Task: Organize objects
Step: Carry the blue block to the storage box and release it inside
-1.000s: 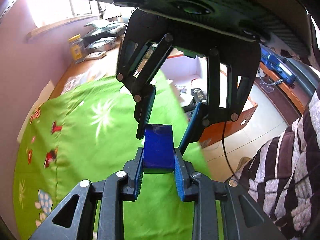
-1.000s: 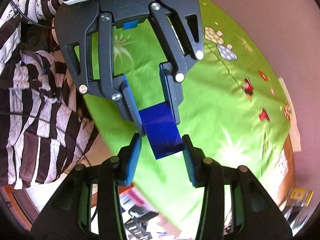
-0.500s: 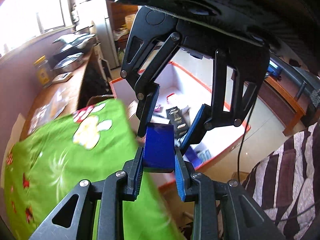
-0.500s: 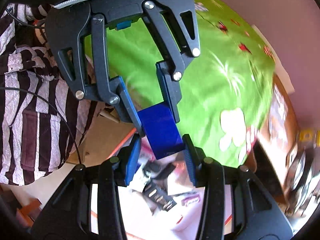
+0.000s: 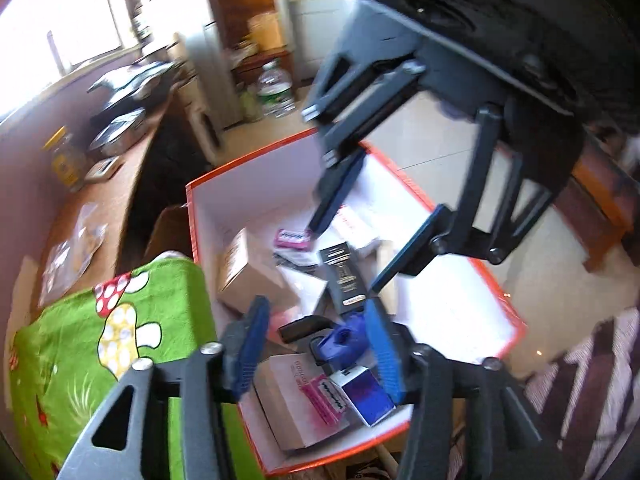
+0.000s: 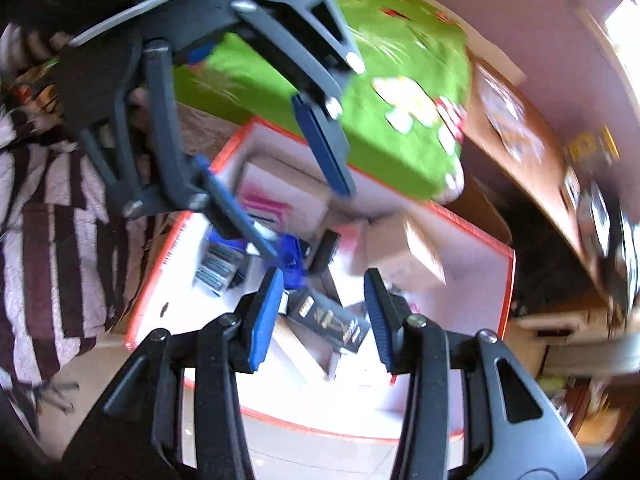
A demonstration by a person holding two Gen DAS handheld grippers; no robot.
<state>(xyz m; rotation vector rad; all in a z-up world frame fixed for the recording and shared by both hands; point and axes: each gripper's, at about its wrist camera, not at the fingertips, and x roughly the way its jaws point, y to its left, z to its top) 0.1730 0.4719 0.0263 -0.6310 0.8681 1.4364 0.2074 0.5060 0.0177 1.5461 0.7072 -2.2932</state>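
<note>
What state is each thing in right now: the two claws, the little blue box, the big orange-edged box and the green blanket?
left gripper, jaws opening, nothing between them
right gripper, open, empty
blue box, lying loose inside the bin, not gripped
orange-rimmed bin, open on top, partly filled with small packages
green blanket, spread over a surface beside the bin

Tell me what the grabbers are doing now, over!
Left gripper opening, nothing between its pads. Right gripper open, empty. Both above the orange-rimmed box; blue box lies inside among the clutter. Nothing blocking.
</note>
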